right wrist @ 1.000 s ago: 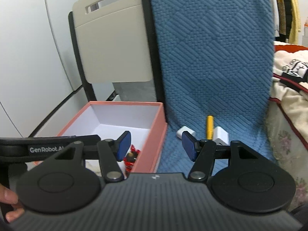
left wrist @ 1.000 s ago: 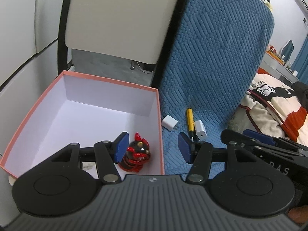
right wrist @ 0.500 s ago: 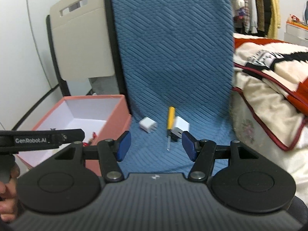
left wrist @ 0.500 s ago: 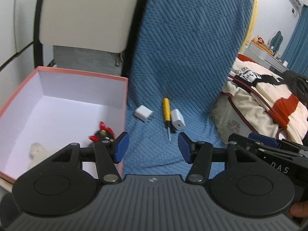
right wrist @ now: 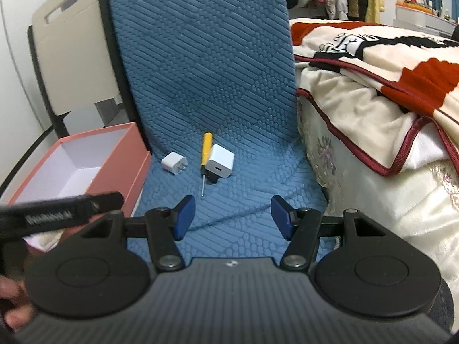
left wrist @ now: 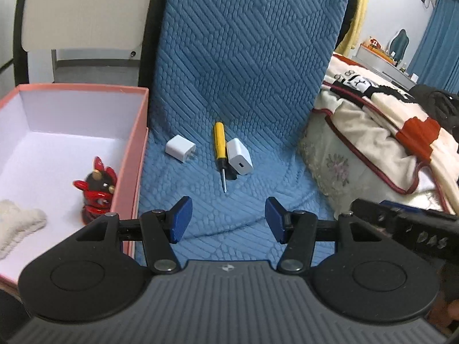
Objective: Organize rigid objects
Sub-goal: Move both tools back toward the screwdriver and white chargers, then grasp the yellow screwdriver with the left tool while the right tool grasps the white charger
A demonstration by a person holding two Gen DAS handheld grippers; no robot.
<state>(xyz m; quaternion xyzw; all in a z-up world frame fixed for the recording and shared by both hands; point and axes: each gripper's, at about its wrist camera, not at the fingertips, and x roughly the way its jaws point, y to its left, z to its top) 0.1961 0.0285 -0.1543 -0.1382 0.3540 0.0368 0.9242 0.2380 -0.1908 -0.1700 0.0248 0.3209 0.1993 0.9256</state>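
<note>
On the blue quilted mat (left wrist: 235,80) lie a small white plug charger (left wrist: 180,148) (right wrist: 173,162), a yellow screwdriver (left wrist: 219,146) (right wrist: 205,154) and a larger white charger (left wrist: 239,156) (right wrist: 220,161) touching it. A pink box (left wrist: 137,149) (right wrist: 120,154) stands to their left, holding a red and black figurine (left wrist: 97,190) and a white plush piece (left wrist: 20,226). My left gripper (left wrist: 226,219) is open and empty, short of the screwdriver tip. Open and empty too, my right gripper (right wrist: 233,215) hangs just short of the same items.
A cream, red and black blanket (left wrist: 381,132) (right wrist: 373,80) covers a bed at the right. A beige chair back (left wrist: 83,8) (right wrist: 71,48) rises behind the box. The other gripper's black arm (right wrist: 60,215) crosses the lower left of the right wrist view; a hand (right wrist: 11,304) holds it.
Both grippers have swung right, away from the box and toward the chargers and screwdriver, and dropped lower. The items now sit centred ahead of both. Neither gripper's opening has changed.
</note>
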